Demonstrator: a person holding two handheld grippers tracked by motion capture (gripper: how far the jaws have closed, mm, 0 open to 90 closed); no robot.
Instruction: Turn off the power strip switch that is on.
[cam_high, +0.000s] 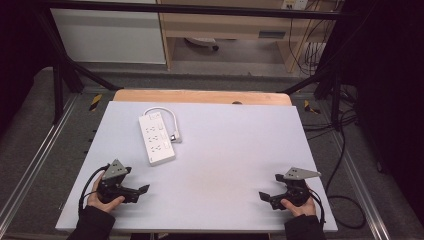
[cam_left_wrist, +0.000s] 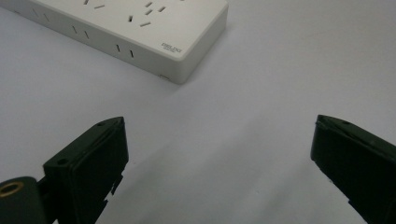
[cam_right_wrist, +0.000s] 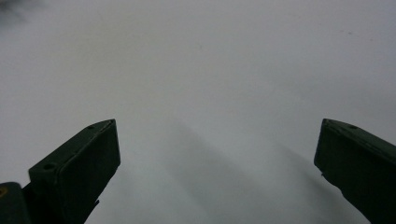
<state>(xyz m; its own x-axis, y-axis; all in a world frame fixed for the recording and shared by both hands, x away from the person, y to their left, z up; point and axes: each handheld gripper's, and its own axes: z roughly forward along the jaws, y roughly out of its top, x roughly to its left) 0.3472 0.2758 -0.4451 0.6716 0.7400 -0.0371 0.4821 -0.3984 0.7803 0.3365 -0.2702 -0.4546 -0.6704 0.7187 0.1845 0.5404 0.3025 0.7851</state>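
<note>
My left tool (cam_high: 142, 191), right tool (cam_high: 265, 196): jaws wide, empty. Power strip (cam_high: 156, 138) ahead of left: rigid, smooth; grip across long sides.

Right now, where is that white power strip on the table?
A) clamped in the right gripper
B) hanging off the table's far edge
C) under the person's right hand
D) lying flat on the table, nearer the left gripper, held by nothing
D: the power strip lies flat on the table, just ahead of the open left gripper, which holds nothing.

One power strip (cam_high: 156, 138), two grippers, one table (cam_high: 230, 165)
</note>
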